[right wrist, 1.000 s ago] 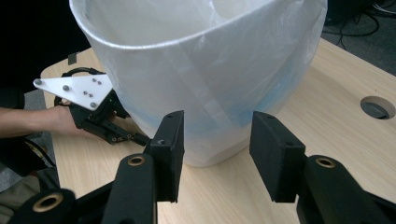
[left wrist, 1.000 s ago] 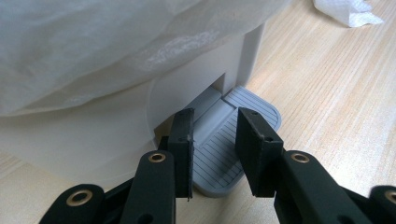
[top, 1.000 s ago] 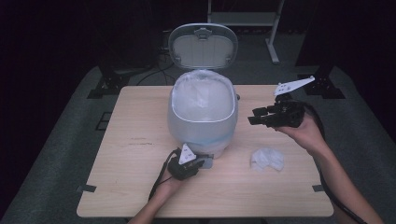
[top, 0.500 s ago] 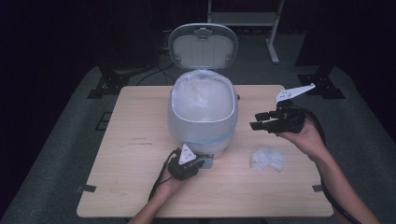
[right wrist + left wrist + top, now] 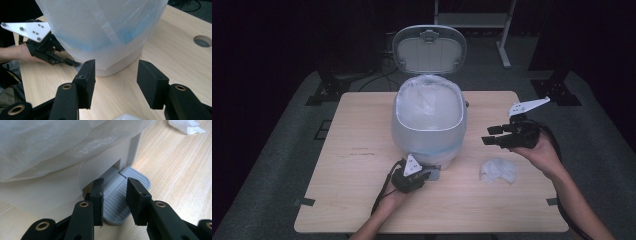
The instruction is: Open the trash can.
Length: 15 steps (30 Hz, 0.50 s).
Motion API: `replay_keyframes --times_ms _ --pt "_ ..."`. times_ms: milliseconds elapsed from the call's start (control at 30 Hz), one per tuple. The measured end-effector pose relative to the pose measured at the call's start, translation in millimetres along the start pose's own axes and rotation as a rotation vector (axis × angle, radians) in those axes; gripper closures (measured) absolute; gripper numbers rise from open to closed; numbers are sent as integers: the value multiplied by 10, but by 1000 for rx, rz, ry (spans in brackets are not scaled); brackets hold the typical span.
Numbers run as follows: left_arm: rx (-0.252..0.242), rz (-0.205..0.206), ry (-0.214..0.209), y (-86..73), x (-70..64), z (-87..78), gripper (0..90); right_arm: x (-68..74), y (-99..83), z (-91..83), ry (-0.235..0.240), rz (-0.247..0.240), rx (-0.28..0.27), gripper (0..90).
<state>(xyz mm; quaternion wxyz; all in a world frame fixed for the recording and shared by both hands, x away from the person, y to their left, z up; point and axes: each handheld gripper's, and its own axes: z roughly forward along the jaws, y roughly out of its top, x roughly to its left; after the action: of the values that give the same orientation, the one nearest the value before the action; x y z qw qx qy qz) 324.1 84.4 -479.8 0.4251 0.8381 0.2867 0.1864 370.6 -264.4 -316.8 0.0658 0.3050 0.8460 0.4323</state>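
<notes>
A pale pedal bin (image 5: 429,120) lined with a white plastic bag stands mid-table, its lid (image 5: 429,50) raised. My left gripper (image 5: 428,175) is at the bin's front base. In the left gripper view its jaws (image 5: 115,192) stand slightly apart over the grey ribbed pedal (image 5: 120,207), with nothing between them. My right gripper (image 5: 492,136) hangs above the table to the right of the bin, pointing at it, open and empty (image 5: 116,80). A crumpled white tissue (image 5: 498,170) lies on the table just under and in front of the right hand.
The wooden table (image 5: 362,130) has bare room left of the bin and along its front edge. A round hole (image 5: 202,40) is in the tabletop beyond the bin. Dark floor, stands and cables surround the table.
My right gripper has come down and slightly nearer, toward the tissue, still open. The left gripper stays at the pedal and the lid stays up.
</notes>
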Motion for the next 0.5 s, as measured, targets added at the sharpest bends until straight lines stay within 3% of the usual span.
replay_keyframes --times_ms 500 --pt "-3 -3 1 -1 -4 0 675 -55 -191 24 -8 19 6 463"
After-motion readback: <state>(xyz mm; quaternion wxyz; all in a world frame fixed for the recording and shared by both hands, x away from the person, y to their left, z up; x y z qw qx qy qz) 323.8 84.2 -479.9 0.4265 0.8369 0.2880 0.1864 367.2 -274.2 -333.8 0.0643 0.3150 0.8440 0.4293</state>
